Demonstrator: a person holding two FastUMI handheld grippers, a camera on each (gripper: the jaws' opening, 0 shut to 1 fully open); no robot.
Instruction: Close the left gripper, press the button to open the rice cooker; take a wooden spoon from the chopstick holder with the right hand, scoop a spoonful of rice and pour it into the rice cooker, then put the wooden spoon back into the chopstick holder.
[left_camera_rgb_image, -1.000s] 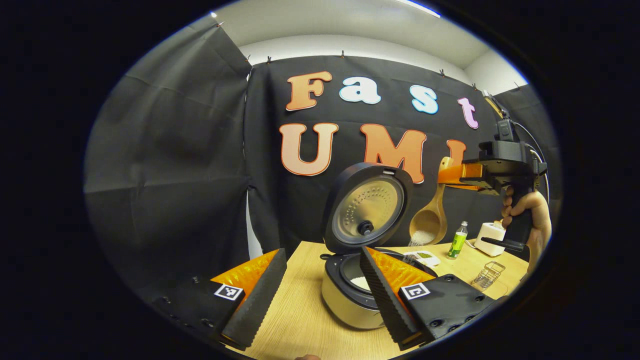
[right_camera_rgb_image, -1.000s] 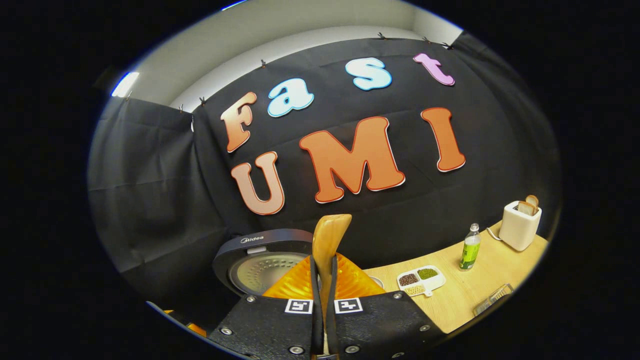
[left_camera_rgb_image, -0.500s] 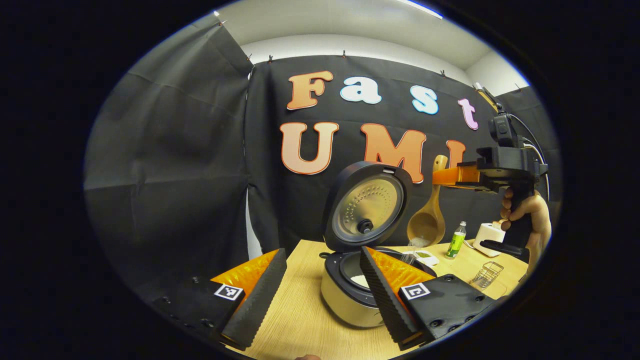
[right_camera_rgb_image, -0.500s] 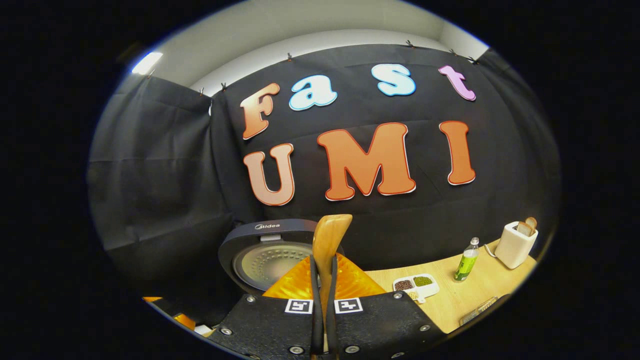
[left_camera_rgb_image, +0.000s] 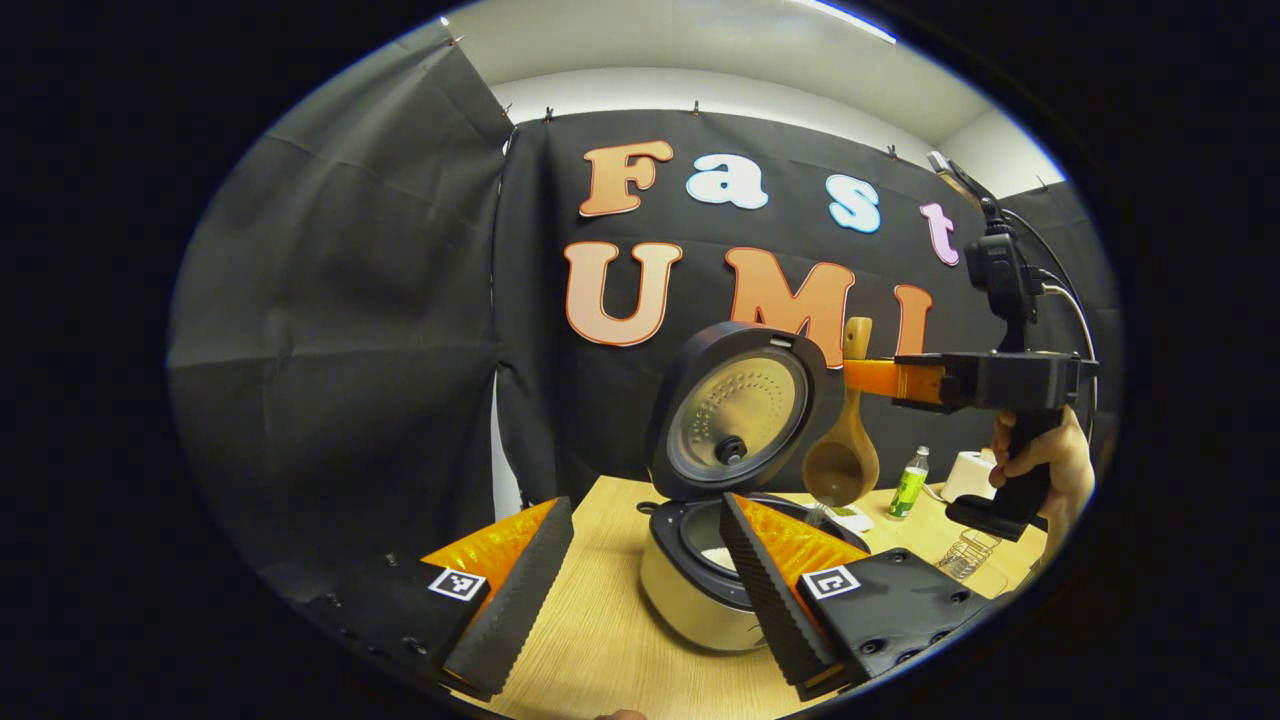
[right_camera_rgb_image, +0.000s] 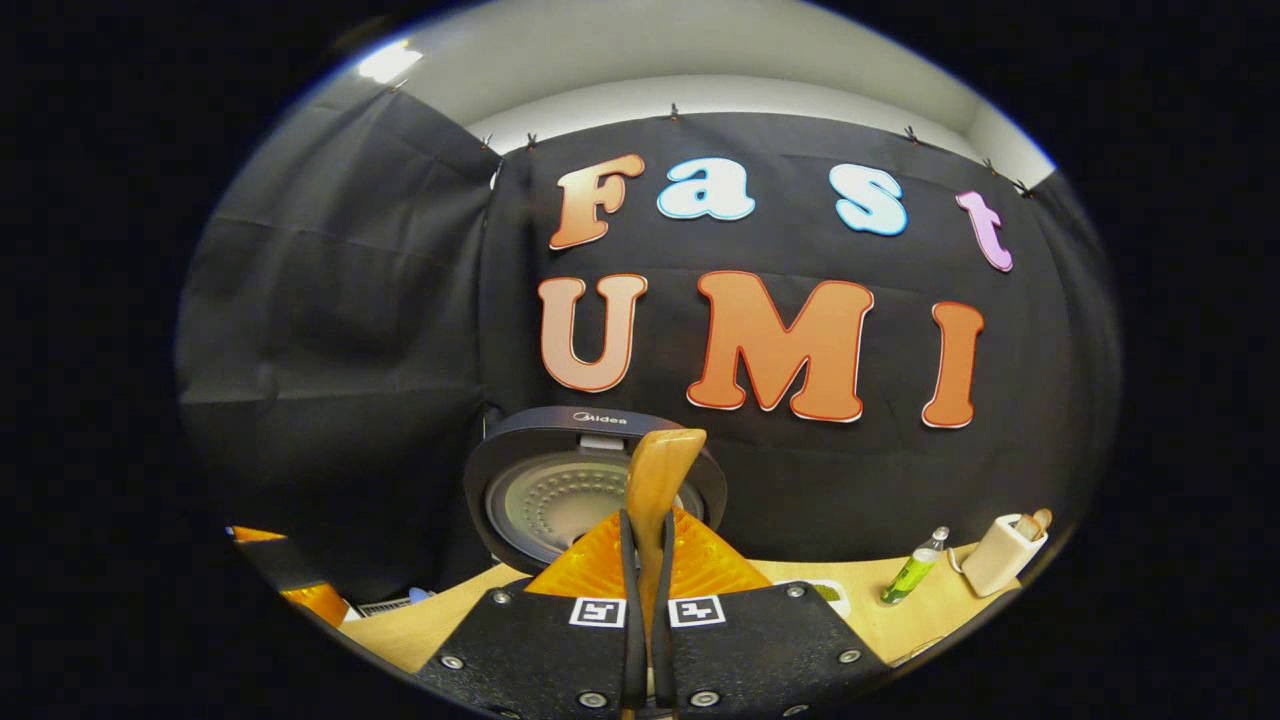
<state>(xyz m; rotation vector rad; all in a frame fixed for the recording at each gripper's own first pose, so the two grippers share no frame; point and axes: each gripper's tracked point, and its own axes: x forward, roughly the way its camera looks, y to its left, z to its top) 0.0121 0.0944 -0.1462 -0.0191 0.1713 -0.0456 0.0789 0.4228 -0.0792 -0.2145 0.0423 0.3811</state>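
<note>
Blk gripper body (right_camera_rgb_image: 650, 655), screws, sq. markers

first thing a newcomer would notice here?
Probably the rice cooker at table centre, its lid flipped up. Next, the wooden spoon, clamped by its handle in the right gripper, hanging bowl-down above the open pot. The left gripper sits open in front.

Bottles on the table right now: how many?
1: a green bottle stands at the table's far end, between the white toaster and the hanging wooden spoon. Others may be hidden.
</note>
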